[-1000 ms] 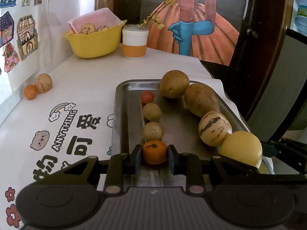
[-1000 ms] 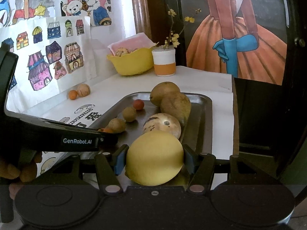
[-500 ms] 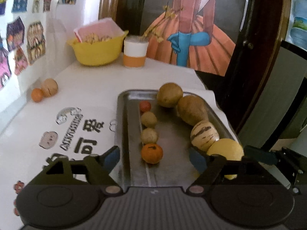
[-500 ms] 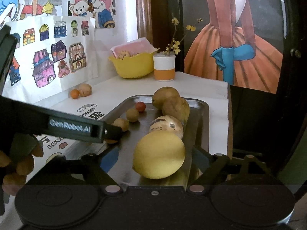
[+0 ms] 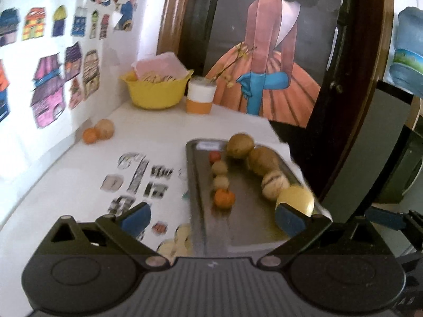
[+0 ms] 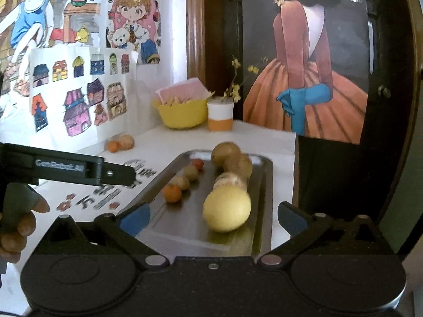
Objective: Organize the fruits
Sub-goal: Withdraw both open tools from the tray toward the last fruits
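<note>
A metal tray (image 5: 201,211) (image 6: 261,211) on the white table holds two rows of fruit. The small row ends nearest me in an orange tangerine (image 5: 224,198) (image 6: 171,193). The large row ends in a yellow round fruit (image 5: 295,200) (image 6: 226,208), behind it a striped melon (image 5: 275,185). My left gripper (image 5: 211,220) stands open, raised and back from the tangerine, holding nothing. My right gripper (image 6: 211,220) is open too, back from the yellow fruit. The left gripper's body (image 6: 66,170) and a hand (image 6: 18,222) show in the right wrist view.
A small orange and a tan fruit (image 5: 99,132) lie by the left wall. At the table's back stand a yellow bowl (image 5: 156,92) with food and a white-and-orange cup (image 5: 199,99). Drawings cover the wall; the table's right edge drops off beside the tray.
Both grippers opened, leaving the tangerine and the yellow fruit on the tray. Since then both have drawn back and upward, away from the tray.
</note>
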Demonstrator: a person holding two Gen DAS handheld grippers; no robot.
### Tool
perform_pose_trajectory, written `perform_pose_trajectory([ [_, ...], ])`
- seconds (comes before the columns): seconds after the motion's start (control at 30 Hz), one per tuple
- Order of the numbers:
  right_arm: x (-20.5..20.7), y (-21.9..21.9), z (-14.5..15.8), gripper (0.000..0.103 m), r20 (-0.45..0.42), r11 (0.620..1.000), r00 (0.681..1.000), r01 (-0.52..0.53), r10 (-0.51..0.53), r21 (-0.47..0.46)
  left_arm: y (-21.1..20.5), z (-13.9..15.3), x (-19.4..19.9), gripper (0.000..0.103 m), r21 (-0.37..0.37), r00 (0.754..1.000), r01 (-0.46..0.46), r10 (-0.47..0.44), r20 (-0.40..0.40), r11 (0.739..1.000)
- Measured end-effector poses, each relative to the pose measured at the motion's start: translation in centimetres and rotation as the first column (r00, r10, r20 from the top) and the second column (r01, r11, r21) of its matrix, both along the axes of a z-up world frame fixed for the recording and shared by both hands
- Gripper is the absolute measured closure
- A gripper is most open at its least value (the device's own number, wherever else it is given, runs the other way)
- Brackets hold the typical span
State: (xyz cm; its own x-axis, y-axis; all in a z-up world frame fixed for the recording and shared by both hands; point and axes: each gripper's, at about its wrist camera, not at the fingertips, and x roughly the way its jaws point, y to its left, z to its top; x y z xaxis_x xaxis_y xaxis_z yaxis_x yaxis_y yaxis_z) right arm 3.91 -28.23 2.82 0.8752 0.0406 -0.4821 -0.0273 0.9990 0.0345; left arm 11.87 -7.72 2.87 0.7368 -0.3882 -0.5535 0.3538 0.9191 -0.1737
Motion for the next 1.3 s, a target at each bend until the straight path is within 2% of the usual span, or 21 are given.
perform_pose_trajectory([
  [0.13,-1.8,0.4,-0.3,0.001,-0.083,0.996,0.996,-0.026,0.033,0.084,2.0,-0.7,-2.1,0.001,0.045,0.999,0.014,-0.012,-0.035,0.999],
  [0.23,-2.8,1.5,-0.6,0.001,-0.125,0.992,0.99,-0.055,0.068,0.11,3.9,-1.1,-3.6,0.001,0.072,0.999,-0.005,0.009,-0.052,0.997],
  [0.4,-3.0,4.1,-0.7,0.001,-0.138,0.981,0.978,-0.137,0.156,0.135,7.8,-1.4,-4.6,0.001,0.098,0.988,-0.093,0.104,-0.111,0.991],
  [0.6,-1.0,7.1,0.8,0.001,-0.134,0.945,0.943,-0.281,0.304,0.166,11.4,0.1,-4.5,0.001,0.141,0.975,-0.198,0.209,-0.071,0.97],
  [0.73,2.8,8.0,2.7,0.001,-0.172,0.892,0.893,-0.365,0.416,0.266,12.1,1.5,-3.3,0.001,0.163,0.974,-0.217,0.224,-0.027,0.963],
  [0.83,6.4,8.6,4.9,0.001,-0.18,0.874,0.874,-0.391,0.451,0.289,12.4,2.4,-1.9,0.001,0.125,0.974,-0.223,0.226,-0.012,0.967],
  [1.03,14.8,10.1,8.2,0.001,-0.205,0.876,0.867,-0.394,0.455,0.279,11.7,3.0,2.3,0.001,0.065,0.962,-0.266,0.261,0.075,0.962],
  [1.1,17.9,10.4,7.9,0.001,-0.224,0.882,0.862,-0.399,0.454,0.251,11.3,2.7,4.3,0.001,0.05,0.958,-0.281,0.277,0.077,0.958],
  [1.2,23.0,11.4,6.8,0.001,-0.264,0.896,0.859,-0.396,0.438,0.2,10.8,1.6,7.6,0.001,0.03,0.957,-0.288,0.287,0.032,0.957],
  [1.3,27.7,11.5,5.6,0.001,-0.286,0.9,0.859,-0.366,0.425,0.238,10.0,0.5,10.6,0.001,0.05,0.955,-0.296,0.295,0.021,0.954],
])
